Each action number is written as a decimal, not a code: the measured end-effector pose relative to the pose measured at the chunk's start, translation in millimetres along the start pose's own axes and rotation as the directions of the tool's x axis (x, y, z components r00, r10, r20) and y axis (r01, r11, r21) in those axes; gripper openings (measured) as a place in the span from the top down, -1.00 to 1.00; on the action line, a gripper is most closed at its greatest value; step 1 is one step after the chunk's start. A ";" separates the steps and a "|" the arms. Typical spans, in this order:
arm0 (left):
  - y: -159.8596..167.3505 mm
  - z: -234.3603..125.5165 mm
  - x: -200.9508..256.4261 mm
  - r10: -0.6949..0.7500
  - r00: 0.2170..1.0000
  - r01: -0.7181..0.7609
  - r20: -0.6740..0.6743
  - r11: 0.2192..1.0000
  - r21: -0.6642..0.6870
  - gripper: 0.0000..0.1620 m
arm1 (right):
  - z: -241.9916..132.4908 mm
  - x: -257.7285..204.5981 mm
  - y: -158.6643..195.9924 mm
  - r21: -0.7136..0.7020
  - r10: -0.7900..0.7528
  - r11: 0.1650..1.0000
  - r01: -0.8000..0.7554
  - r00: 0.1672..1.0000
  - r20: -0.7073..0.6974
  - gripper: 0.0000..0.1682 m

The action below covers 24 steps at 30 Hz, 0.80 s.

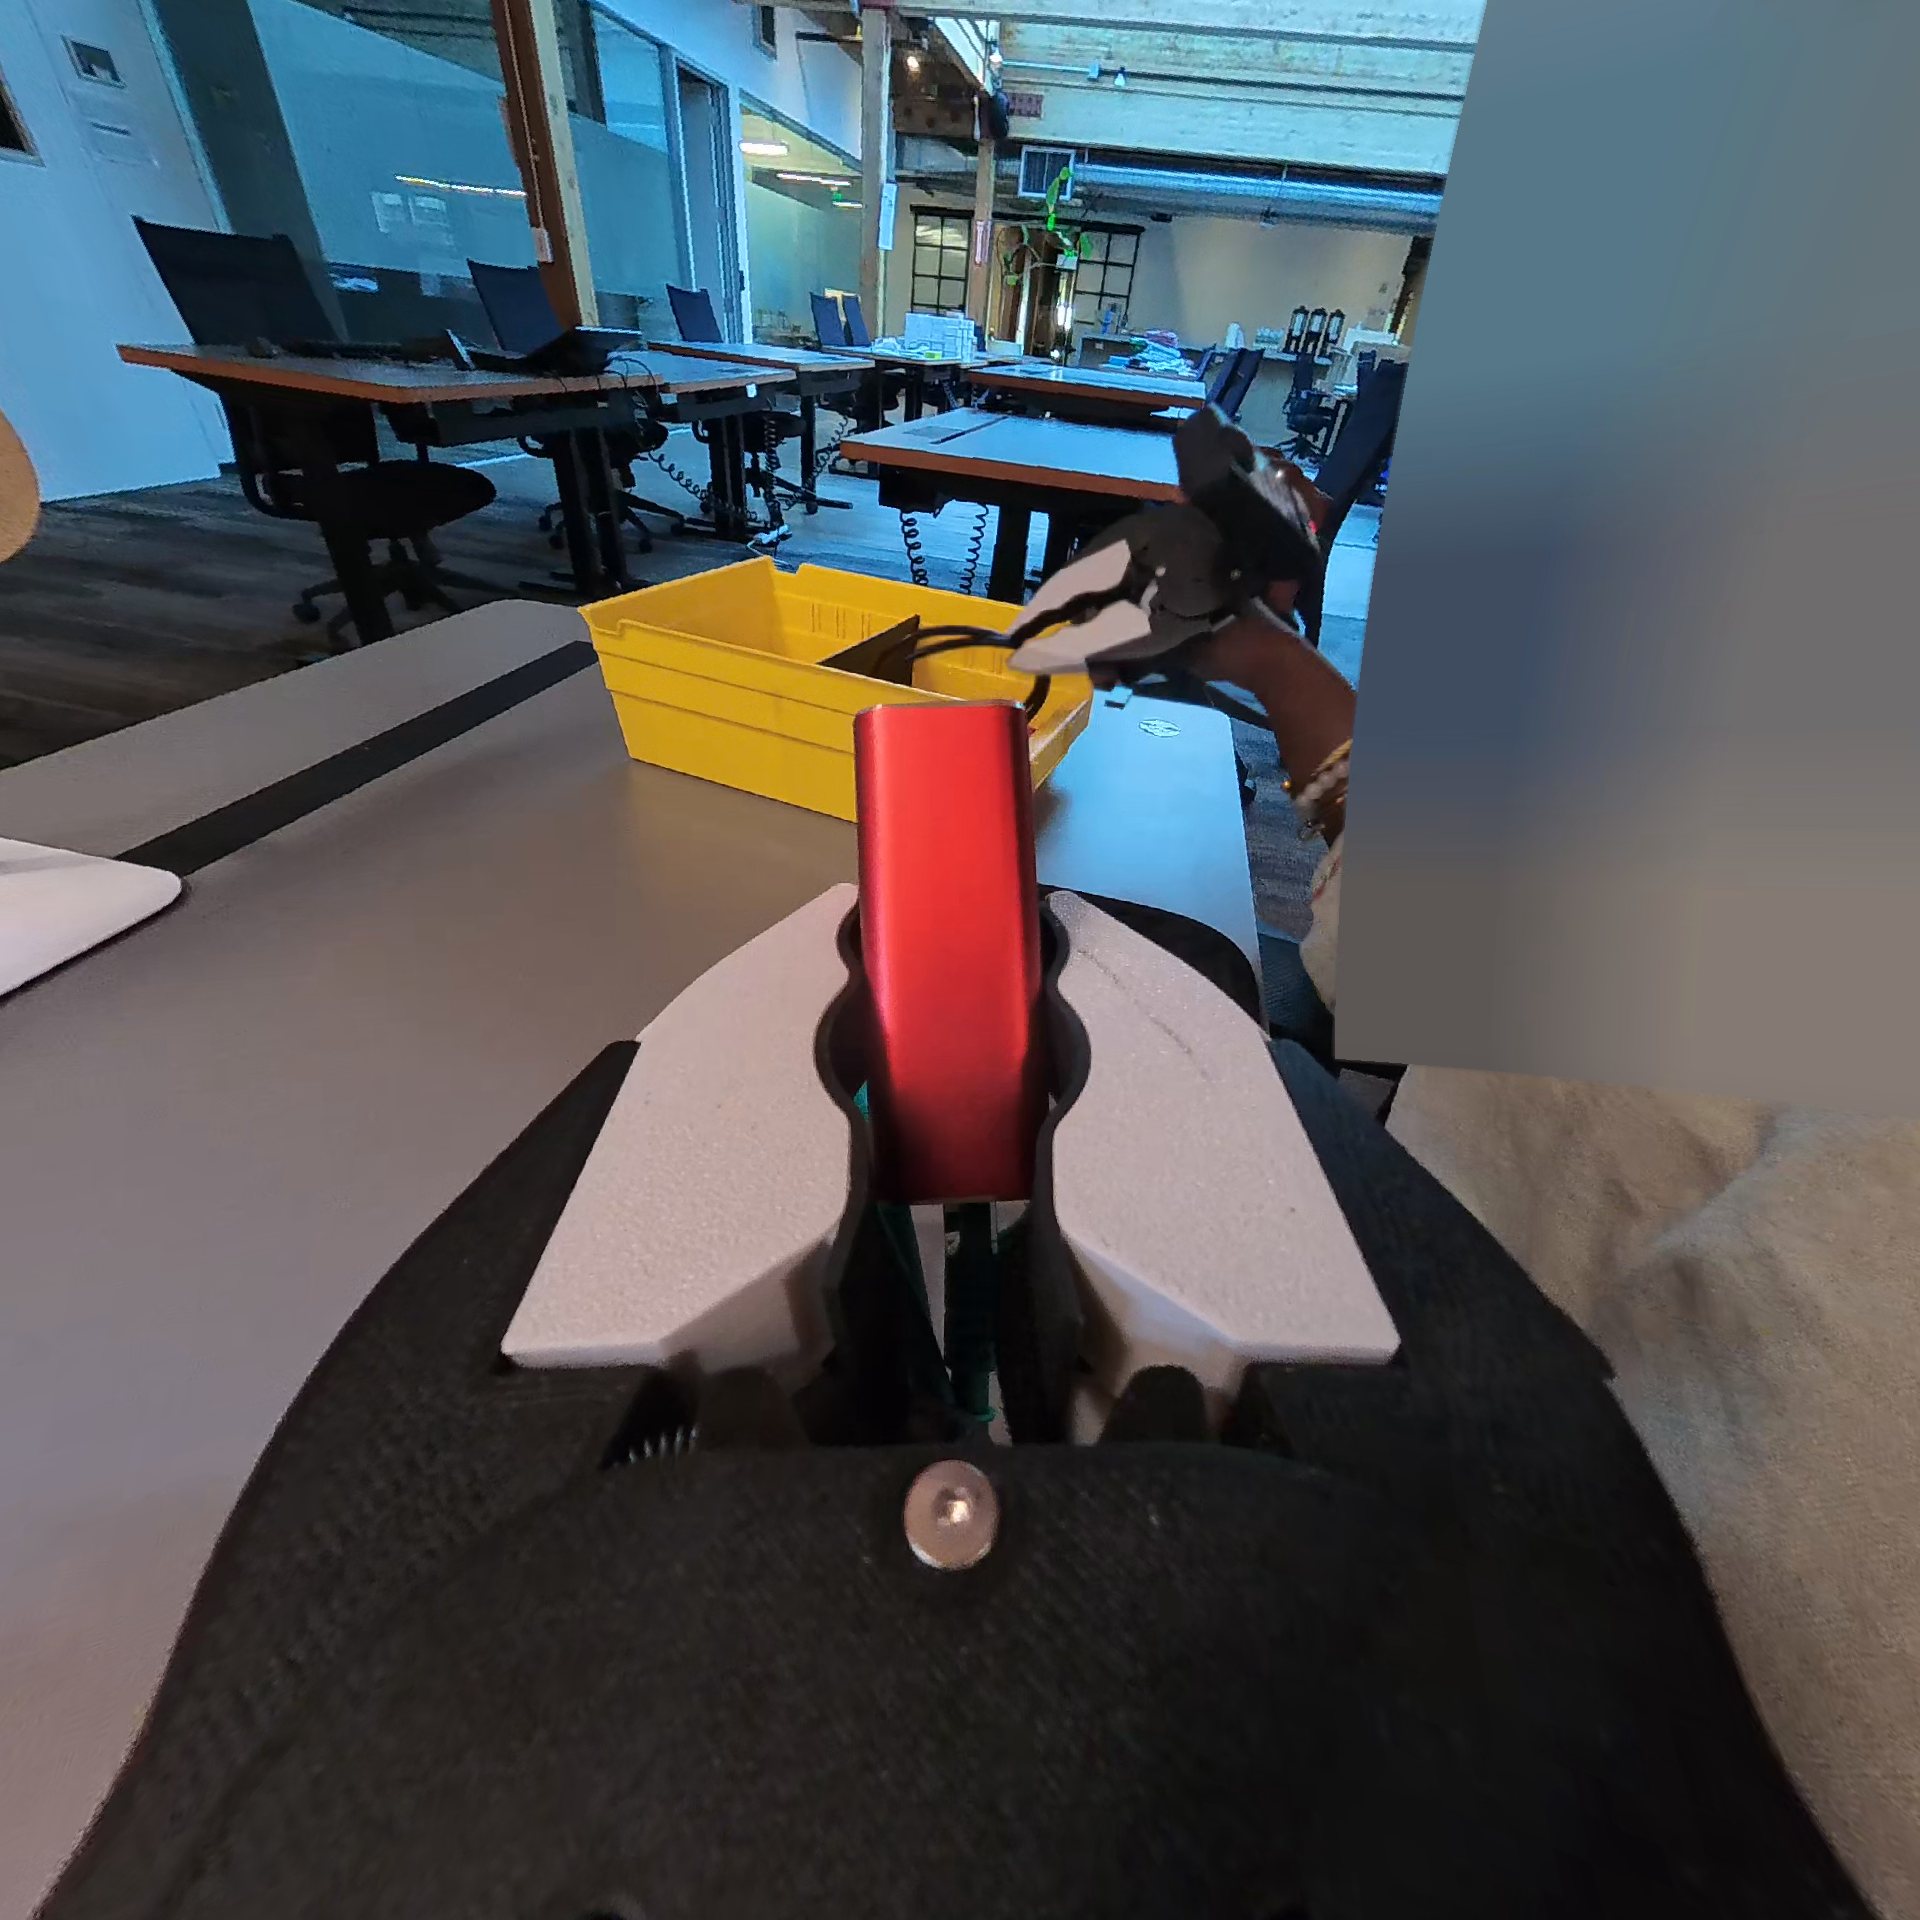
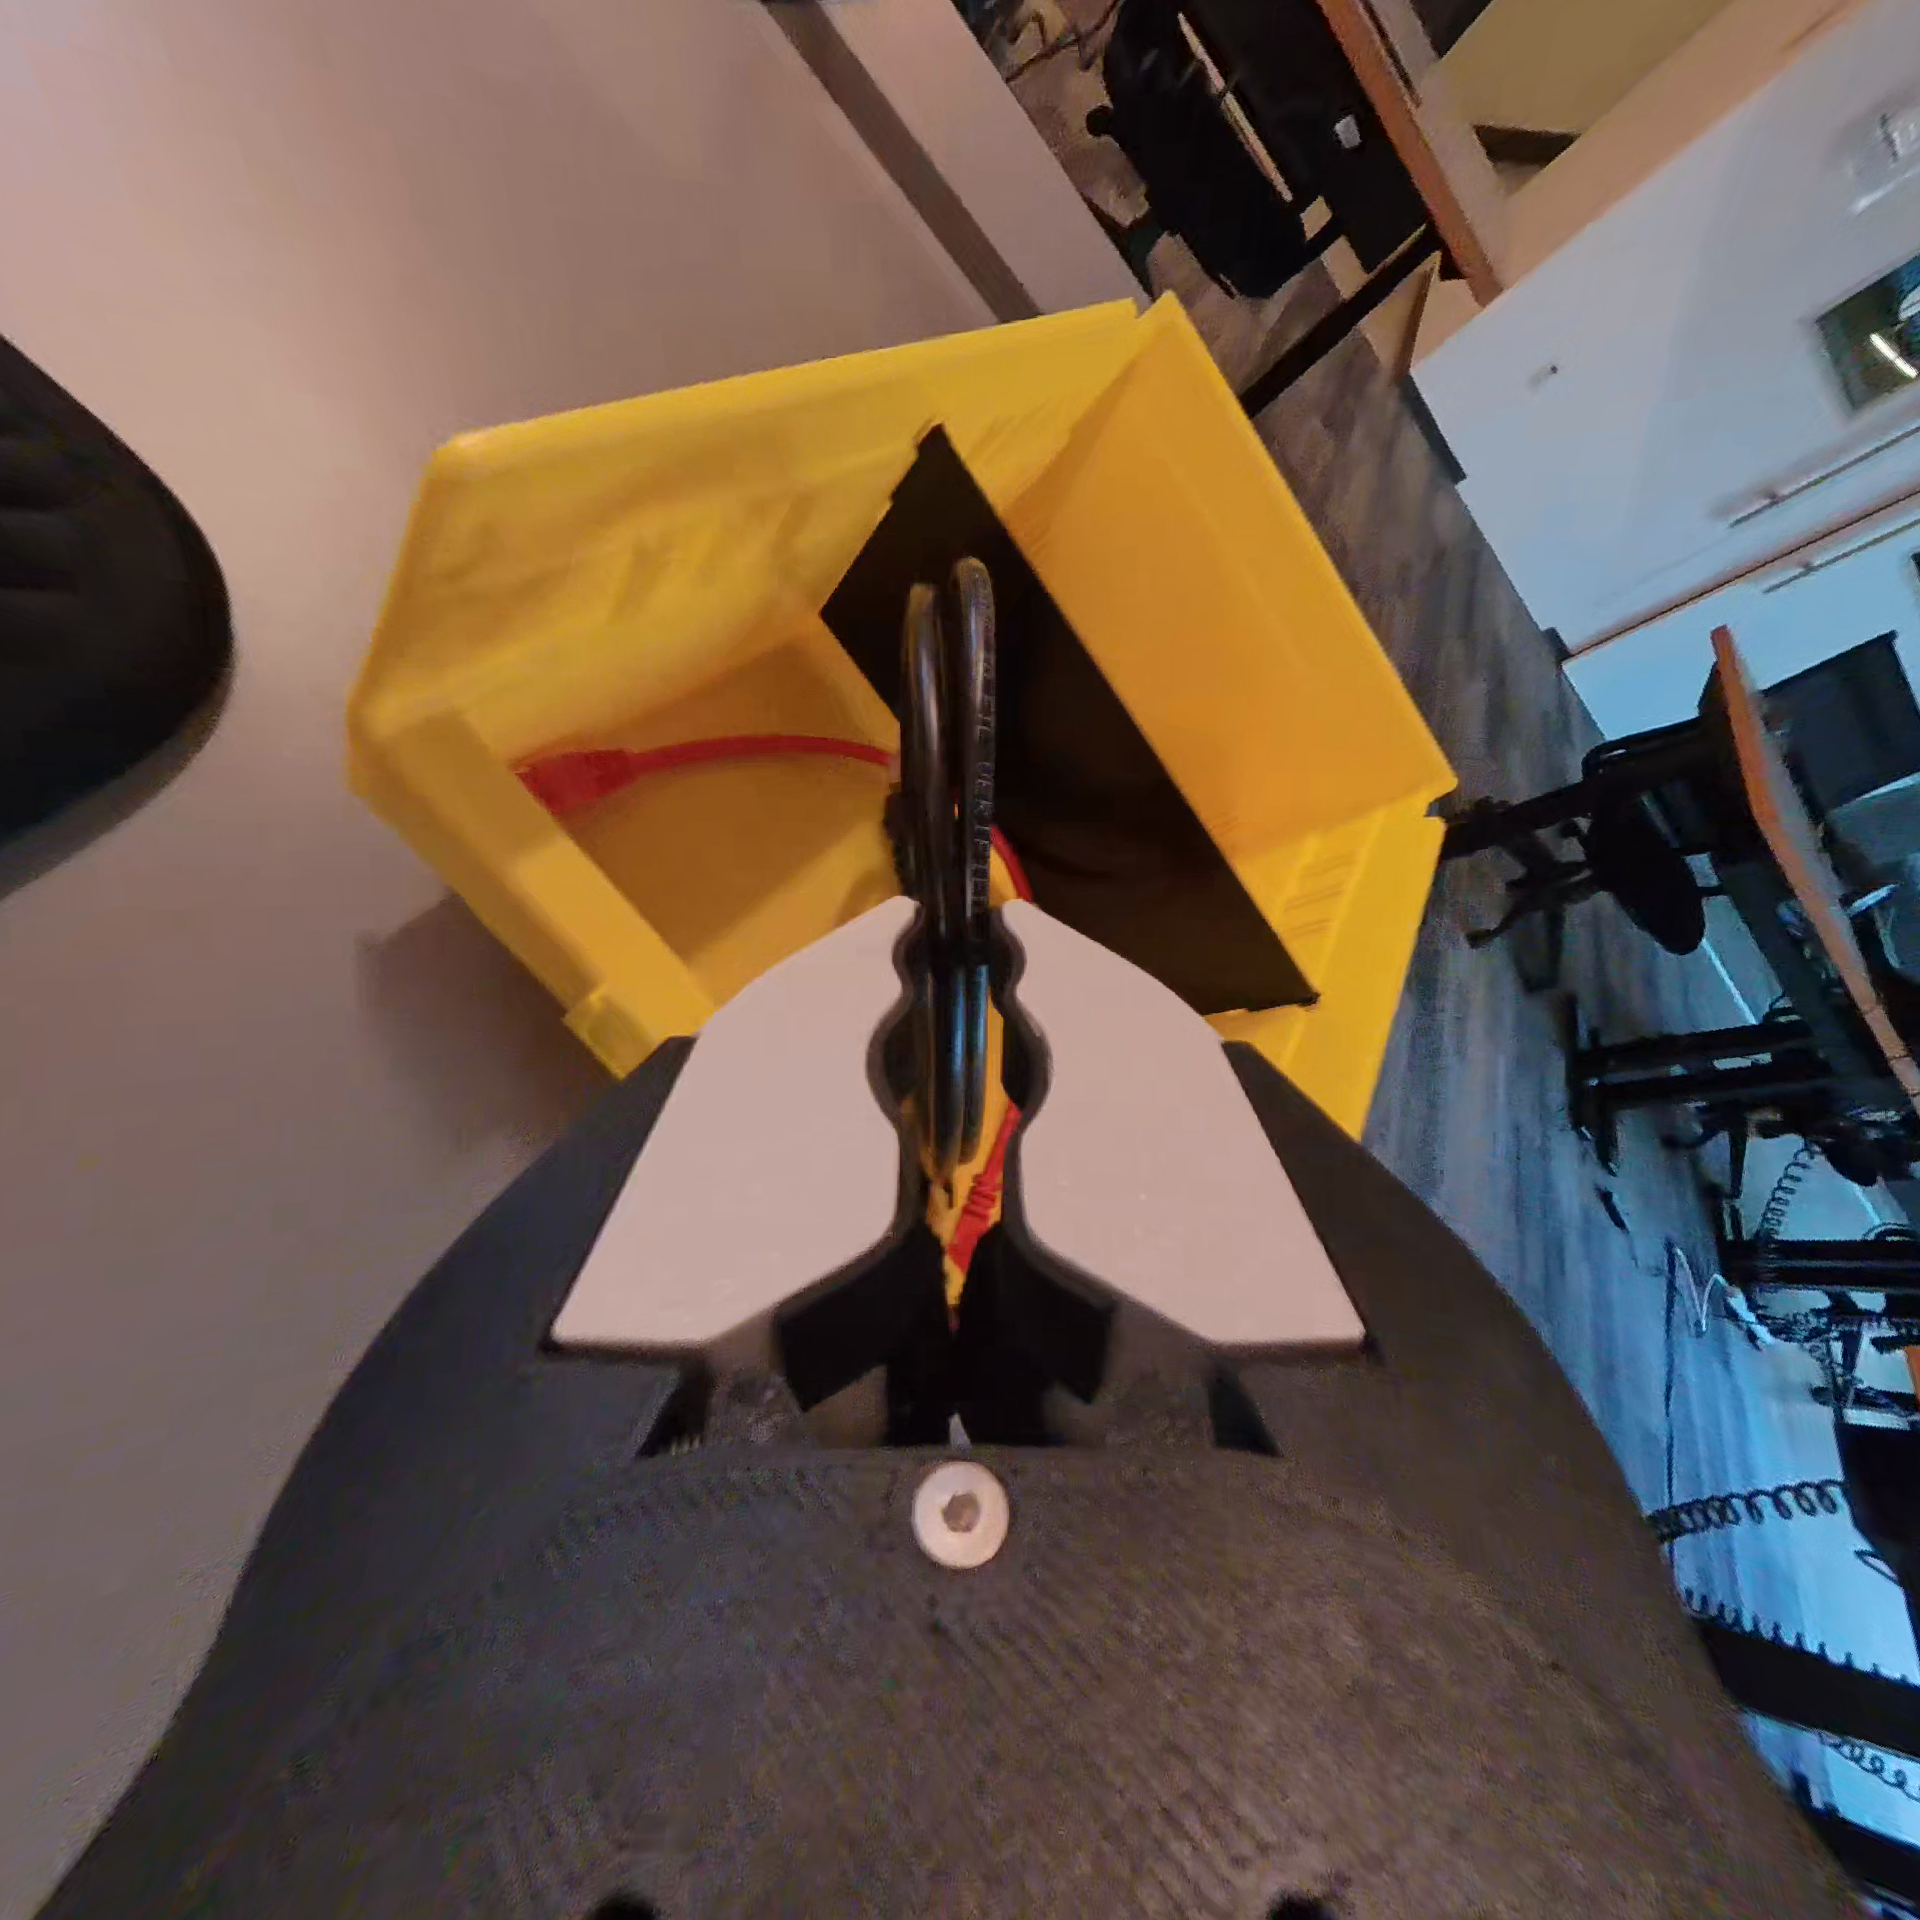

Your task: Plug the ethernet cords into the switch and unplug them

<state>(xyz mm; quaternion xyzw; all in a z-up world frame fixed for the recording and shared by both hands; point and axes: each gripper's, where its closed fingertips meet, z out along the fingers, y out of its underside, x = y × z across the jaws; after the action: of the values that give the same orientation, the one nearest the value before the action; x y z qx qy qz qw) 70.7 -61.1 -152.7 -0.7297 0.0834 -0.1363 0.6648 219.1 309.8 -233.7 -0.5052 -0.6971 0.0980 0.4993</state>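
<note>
My left gripper (image 1: 948, 902) is shut on a red metal switch (image 1: 940, 821) and holds it endwise above the grey table. A green cord (image 1: 977, 1320) shows below the switch between the fingers. My right gripper (image 2: 956, 914) is shut on a looped black cord (image 2: 951, 727) and holds it over a yellow bin (image 2: 623, 540). A red ethernet cord (image 2: 727, 753) lies in the bin. In the left wrist view the right gripper (image 1: 1039, 639) hovers over the bin (image 1: 717, 686) beyond the switch.
A black divider (image 2: 1091, 790) stands across the bin. A white object (image 1: 62, 904) lies at the table's left edge. The person's arm (image 1: 1309, 717) is at the right. The table (image 1: 416, 935) ends just behind the bin; desks and chairs stand beyond. My right fingertips sit around 40 cm from my left ones.
</note>
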 end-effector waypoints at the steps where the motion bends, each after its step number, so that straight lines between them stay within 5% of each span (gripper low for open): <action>1: 0.0 0.3 0.1 0.002 1.000 -0.002 0.000 1.000 -0.001 0.65 | -1.2 4.2 -3.4 0.012 -0.008 1.000 0.008 1.000 0.005 0.88; 6: 0.7 2.7 1.5 0.010 1.000 -0.010 -0.008 1.000 -0.013 0.65 | -17.4 27.4 -32.8 0.127 -0.033 0.992 0.025 0.997 0.066 0.90; 9: 0.9 3.2 1.9 0.011 1.000 -0.012 -0.013 1.000 -0.015 0.65 | -25.7 36.7 -43.4 0.152 0.008 0.987 -0.043 0.975 0.224 0.92; 13: 0.3 3.2 1.0 0.006 1.000 -0.006 -0.014 1.000 -0.008 0.65 | -7.1 45.2 -23.8 -0.072 0.127 0.992 -0.107 0.898 0.421 0.93; 19: 0.7 4.0 0.5 0.004 1.000 -0.004 -0.017 1.000 -0.014 0.65 | 50.2 49.0 7.4 -0.292 0.078 0.953 0.081 0.865 0.495 0.93; 24: 0.0 5.2 -1.8 -0.002 1.000 0.002 -0.016 1.000 -0.013 0.65 | 78.5 47.5 53.4 -0.557 0.123 0.813 0.173 0.883 0.454 0.82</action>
<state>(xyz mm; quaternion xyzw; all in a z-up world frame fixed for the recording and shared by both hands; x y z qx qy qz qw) 70.6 -55.6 -153.2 -0.7331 0.0889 -0.1421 0.6592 189.4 402.0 -277.4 -0.5848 -0.7993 -0.0075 0.1379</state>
